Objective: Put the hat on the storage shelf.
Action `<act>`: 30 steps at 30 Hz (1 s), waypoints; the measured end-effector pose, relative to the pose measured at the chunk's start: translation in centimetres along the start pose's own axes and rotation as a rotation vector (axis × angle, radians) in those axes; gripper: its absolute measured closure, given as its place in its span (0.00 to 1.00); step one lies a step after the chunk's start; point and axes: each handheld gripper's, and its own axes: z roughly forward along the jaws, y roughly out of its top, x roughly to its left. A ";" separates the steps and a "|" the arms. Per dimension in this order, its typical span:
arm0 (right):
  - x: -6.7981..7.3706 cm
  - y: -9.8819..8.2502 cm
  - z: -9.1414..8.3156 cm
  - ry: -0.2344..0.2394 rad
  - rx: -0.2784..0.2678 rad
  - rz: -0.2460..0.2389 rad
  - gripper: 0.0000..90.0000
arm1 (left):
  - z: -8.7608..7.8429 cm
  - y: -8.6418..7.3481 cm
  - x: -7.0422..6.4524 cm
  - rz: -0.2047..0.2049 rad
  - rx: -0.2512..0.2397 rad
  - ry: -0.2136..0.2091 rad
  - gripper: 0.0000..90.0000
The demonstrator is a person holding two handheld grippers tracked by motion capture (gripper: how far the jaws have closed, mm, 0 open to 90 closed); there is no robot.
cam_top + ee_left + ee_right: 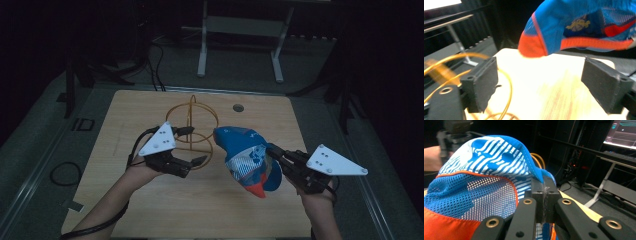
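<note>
Hiding the right hand-held gripper's pads: cap.

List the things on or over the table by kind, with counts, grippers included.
Caps: 1, a blue, white and orange cap held off the table by the right gripper, jaws shut on it.
Wire stands: 1, a gold wire stand on the table.
Grippers: 2, the left gripper with open jaws and nothing between them, plus the right.
Total: 4
</note>
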 end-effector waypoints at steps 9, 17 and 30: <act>-0.7 0.5 1.0 -0.015 -0.006 0.018 0.99 | -3.7 -4.2 0.9 -0.091 0.013 0.140 0.06; -1.1 1.6 2.6 -0.010 -0.011 0.010 0.99 | -5.3 -7.9 0.8 -0.130 0.022 0.230 0.07; -2.0 3.9 6.5 -0.016 -0.021 -0.004 0.99 | -6.5 -14.8 0.1 -0.202 0.057 0.361 0.07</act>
